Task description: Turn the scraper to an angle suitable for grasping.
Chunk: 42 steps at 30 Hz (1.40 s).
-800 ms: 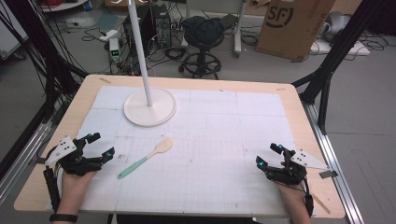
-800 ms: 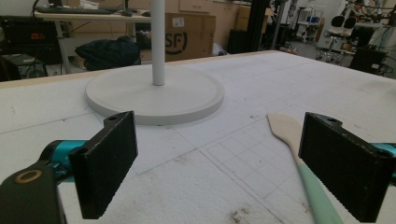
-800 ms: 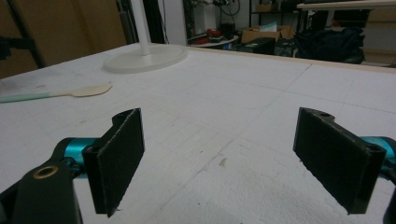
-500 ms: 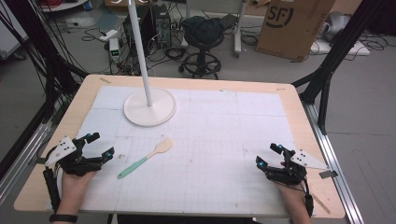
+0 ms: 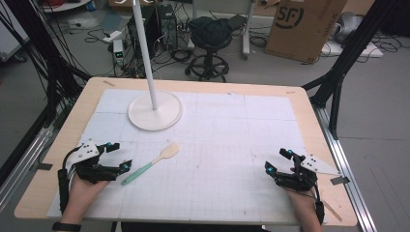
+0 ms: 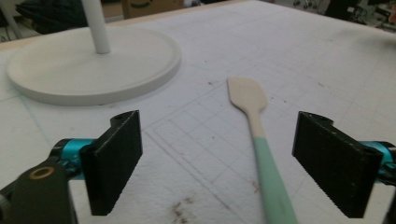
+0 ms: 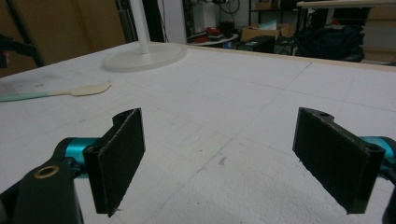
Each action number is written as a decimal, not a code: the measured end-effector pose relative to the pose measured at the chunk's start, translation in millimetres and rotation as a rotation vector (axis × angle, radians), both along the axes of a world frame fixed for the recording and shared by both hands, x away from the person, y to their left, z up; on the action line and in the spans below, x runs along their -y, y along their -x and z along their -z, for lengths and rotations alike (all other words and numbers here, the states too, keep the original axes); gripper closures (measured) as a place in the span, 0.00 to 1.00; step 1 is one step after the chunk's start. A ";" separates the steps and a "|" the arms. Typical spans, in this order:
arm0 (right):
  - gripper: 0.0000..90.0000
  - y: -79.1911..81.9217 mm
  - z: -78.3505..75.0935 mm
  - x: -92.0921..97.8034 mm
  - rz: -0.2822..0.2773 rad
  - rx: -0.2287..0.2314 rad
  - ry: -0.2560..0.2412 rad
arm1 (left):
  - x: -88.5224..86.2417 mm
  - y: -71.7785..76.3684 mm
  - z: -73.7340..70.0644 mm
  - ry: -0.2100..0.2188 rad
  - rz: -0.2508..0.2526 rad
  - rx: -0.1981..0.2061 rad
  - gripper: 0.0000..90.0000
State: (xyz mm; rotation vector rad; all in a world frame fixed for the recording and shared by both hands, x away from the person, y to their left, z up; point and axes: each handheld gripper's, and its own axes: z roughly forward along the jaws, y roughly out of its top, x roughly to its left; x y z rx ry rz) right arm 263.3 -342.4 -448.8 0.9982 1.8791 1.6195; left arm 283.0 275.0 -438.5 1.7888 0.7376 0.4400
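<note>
Lying on the white mat in front of the lamp base, the spatula is the thing in play, and its long axis runs on a slant: mint handle toward the person's near-left, pale blade pointing up and right toward the base. The left gripper sits just beside the handle end, jaws spread wide and holding nothing, so it is plainly the nearer tool; a short push forward along that axis looks like all the pickup needs. In the left gripper view the handle already runs between the two open jaws, nearer the right-hand one, with the blade beyond and the base behind it to the left, an alignment the high view cannot settle. Farther right, well apart from the spatula, the right gripper rests near the mat's right edge, jaws likewise spread and empty. Its own view catches the spatula far off at the left, in front of the base.
</note>
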 end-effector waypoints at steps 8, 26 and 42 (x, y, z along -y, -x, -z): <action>0.18 -0.5 0.0 -0.3 0.004 -0.007 0.002 | 35.1 -7.6 -0.4 -0.105 0.038 -0.039 0.21; 0.18 -1.3 -0.1 0.3 0.010 -0.015 -0.005 | 89.0 -30.1 3.8 -0.308 0.054 -0.203 0.53; 0.18 -0.9 -0.1 0.0 0.009 -0.012 0.003 | 89.4 -25.7 10.5 -0.256 0.021 -0.208 0.88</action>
